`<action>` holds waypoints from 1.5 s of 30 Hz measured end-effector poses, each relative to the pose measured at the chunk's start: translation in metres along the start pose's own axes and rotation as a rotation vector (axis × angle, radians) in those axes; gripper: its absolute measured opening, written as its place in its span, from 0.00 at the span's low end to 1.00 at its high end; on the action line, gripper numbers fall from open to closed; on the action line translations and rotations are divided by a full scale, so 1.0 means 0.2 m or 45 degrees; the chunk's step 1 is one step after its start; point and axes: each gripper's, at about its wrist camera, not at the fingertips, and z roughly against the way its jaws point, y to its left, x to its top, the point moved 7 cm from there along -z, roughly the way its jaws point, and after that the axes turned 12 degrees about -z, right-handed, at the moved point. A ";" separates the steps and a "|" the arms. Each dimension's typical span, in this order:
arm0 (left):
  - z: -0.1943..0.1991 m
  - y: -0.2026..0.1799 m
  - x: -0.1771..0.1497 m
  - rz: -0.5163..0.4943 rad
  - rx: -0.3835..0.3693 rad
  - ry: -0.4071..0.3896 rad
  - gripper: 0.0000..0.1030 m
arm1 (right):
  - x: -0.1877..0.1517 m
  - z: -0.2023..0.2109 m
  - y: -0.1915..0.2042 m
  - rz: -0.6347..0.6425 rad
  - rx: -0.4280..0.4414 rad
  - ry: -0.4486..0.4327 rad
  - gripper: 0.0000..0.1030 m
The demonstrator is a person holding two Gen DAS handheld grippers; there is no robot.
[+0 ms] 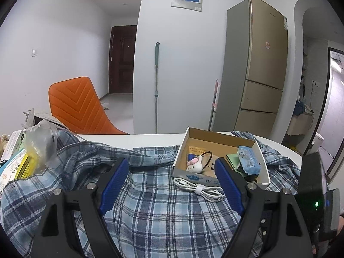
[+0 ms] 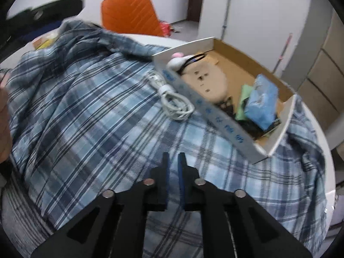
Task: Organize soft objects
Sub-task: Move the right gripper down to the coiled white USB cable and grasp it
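A soft blue plaid shirt (image 1: 163, 206) lies rumpled across the white table (image 1: 133, 138), a shallow cardboard box (image 1: 265, 173) resting on it beside a coiled white cable (image 1: 200, 188). The left gripper (image 1: 172, 179) hovers over the cloth with jaws wide apart and empty. The right gripper (image 2: 173, 161) has its jaws nearly together, nothing between them.

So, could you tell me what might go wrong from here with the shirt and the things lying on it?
1. The open cardboard box sits on the blue plaid shirt; pulling the cloth could tip or drag it.
2. The coiled white cable lies loose on the shirt beside the box and may slide off or snag.
3. The right gripper's fingers look nearly closed with no fabric visibly pinched, so a lift may come up empty.
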 end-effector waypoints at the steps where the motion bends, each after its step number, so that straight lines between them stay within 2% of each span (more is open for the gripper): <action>1: 0.00 0.00 0.00 0.000 -0.003 0.002 0.81 | 0.02 0.00 -0.01 -0.019 -0.004 -0.007 0.27; 2: 0.00 0.00 0.00 0.001 -0.002 0.004 0.81 | 0.05 -0.01 -0.03 -0.046 0.005 -0.016 0.53; 3: 0.00 0.00 0.00 0.002 -0.002 0.004 0.81 | 0.07 -0.01 -0.03 -0.067 0.016 -0.028 0.64; 4: -0.01 0.00 0.00 0.003 0.000 0.006 0.81 | 0.10 -0.02 -0.04 -0.089 0.023 -0.057 0.69; 10: -0.03 0.05 -0.02 0.015 0.061 0.010 0.81 | 0.19 -0.14 0.00 -0.107 0.077 -0.106 0.69; 12: -0.04 0.07 -0.04 0.034 0.058 0.019 0.81 | 0.20 -0.19 0.03 -0.074 0.054 -0.110 0.65; 14: -0.04 0.07 -0.04 0.033 0.060 0.025 0.81 | 0.21 -0.25 0.06 -0.055 0.044 -0.097 0.49; 15: -0.05 0.07 -0.04 0.028 0.067 0.025 0.81 | 0.21 -0.27 0.06 -0.064 0.056 -0.082 0.46; 17: -0.05 0.07 -0.05 0.023 0.068 0.031 0.81 | 0.22 -0.29 0.06 -0.102 0.091 -0.084 0.31; 21: -0.05 0.07 -0.05 0.029 0.062 0.031 0.81 | 0.20 -0.29 0.03 -0.104 0.088 -0.066 0.19; 22: -0.05 0.07 -0.05 0.029 0.062 0.030 0.81 | 0.19 -0.28 0.03 -0.101 0.086 -0.059 0.08; 23: -0.05 0.07 -0.05 0.030 0.060 0.030 0.81 | 0.18 -0.27 0.03 -0.099 0.088 -0.051 0.05; 28: -0.06 0.07 -0.05 0.023 0.059 0.038 0.81 | 0.10 -0.18 0.03 -0.056 0.101 -0.020 0.05; 30: -0.05 0.06 -0.05 0.020 0.064 0.035 0.81 | 0.09 -0.15 0.04 -0.022 0.098 -0.045 0.06; 31: -0.05 0.06 -0.05 0.020 0.064 0.033 0.81 | 0.11 -0.14 0.04 -0.016 0.072 -0.070 0.12; 32: -0.05 0.06 -0.05 0.021 0.063 0.030 0.81 | 0.13 -0.14 0.03 -0.026 0.056 -0.081 0.27; 33: -0.05 0.06 -0.05 0.021 0.062 0.028 0.81 | 0.16 -0.15 0.03 -0.050 0.067 -0.081 0.37; 34: -0.05 0.06 -0.05 0.019 0.065 0.027 0.81 | 0.18 -0.17 0.02 -0.085 0.097 -0.072 0.59; 35: -0.05 0.06 -0.05 0.018 0.067 0.028 0.81 | 0.20 -0.18 0.02 -0.115 0.129 -0.063 0.63; 40: -0.05 0.08 -0.05 0.020 0.072 0.031 0.81 | 0.27 -0.29 0.02 -0.148 0.144 -0.045 0.62; 42: -0.05 0.08 -0.05 0.025 0.072 0.034 0.81 | 0.28 -0.32 0.04 -0.135 0.157 -0.048 0.57; 45: -0.06 0.09 -0.06 0.035 0.069 0.041 0.81 | 0.29 -0.36 0.07 -0.087 0.131 -0.049 0.44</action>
